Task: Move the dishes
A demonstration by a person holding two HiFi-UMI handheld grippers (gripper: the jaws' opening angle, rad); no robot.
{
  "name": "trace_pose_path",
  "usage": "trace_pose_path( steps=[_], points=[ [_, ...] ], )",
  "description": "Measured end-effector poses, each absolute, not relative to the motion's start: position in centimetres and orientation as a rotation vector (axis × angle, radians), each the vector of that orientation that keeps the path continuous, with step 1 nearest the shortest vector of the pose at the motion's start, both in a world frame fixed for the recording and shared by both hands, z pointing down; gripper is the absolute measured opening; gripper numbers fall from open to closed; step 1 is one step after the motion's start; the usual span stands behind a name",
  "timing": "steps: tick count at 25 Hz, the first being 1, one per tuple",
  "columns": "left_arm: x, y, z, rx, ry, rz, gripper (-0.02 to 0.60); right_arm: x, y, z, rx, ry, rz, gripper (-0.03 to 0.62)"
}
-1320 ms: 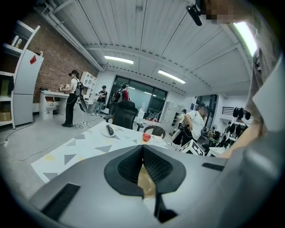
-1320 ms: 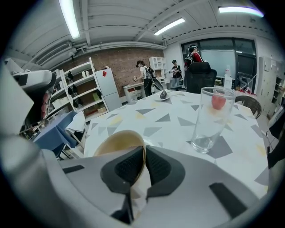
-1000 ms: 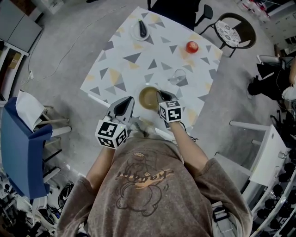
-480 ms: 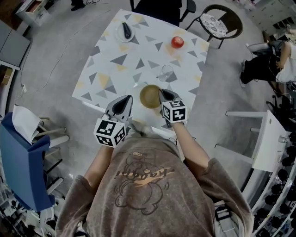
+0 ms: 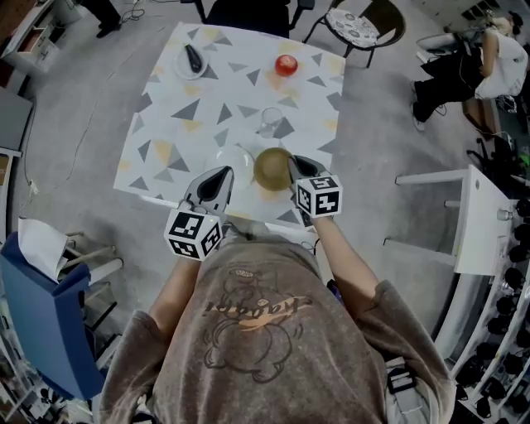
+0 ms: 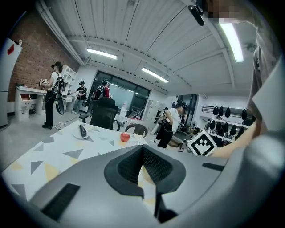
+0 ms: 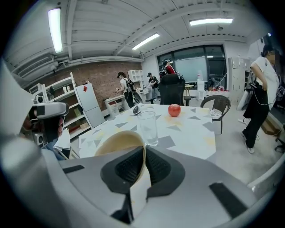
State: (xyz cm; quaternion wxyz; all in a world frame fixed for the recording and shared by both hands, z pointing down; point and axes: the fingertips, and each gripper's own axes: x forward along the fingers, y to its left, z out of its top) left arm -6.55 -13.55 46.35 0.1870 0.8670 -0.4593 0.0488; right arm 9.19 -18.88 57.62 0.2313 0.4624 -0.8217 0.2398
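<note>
Table (image 5: 224, 91): white top with triangle print; its near edge runs just beyond both grippers, and grey floor lies open along its left and right sides
Black chair (image 5: 248, 12): pushed in at the far edge
Round chair (image 5: 360, 23): off the far right corner, apart from the table
Open room on top: a broad bare stretch at left and centre, between the far dish and the near edge
Right gripper (image 5: 291, 168): jaws clamped on the bowl's rim, one pad inside and one outside
Left gripper (image 5: 220, 177): jaws together at the tips, nothing made out between them; just beside the plate
Plate (image 5: 233, 160): white, flat, near the near edge, left of the bowl
Bowl (image 5: 272, 168): tan, tilted in the right gripper view, near edge, directly in front of the glass
Glass (image 5: 271, 122): clear, upright, mid-table
Small dish (image 5: 191, 60): far left corner, dark item on it
Apple (image 5: 286, 65): red, far side, well apart
Change: half a second ago the bowl sat left of the glass, over the plate; now it is further right and the plate is uncovered
</note>
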Motion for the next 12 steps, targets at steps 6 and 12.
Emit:
trace_pose_path(
  steps=[6,12],
  points=[
    [-5.3,-13.8,46.3,2.465,-1.256,0.146,0.012,12.1,-17.8,58.2,1.332,-2.21,0.712,0.021],
    [-4.4,-13.7,46.3,2.476,-1.235,0.156,0.012,13.2,-16.6,59.6,1.352,-2.17,0.77,0.021]
  ],
)
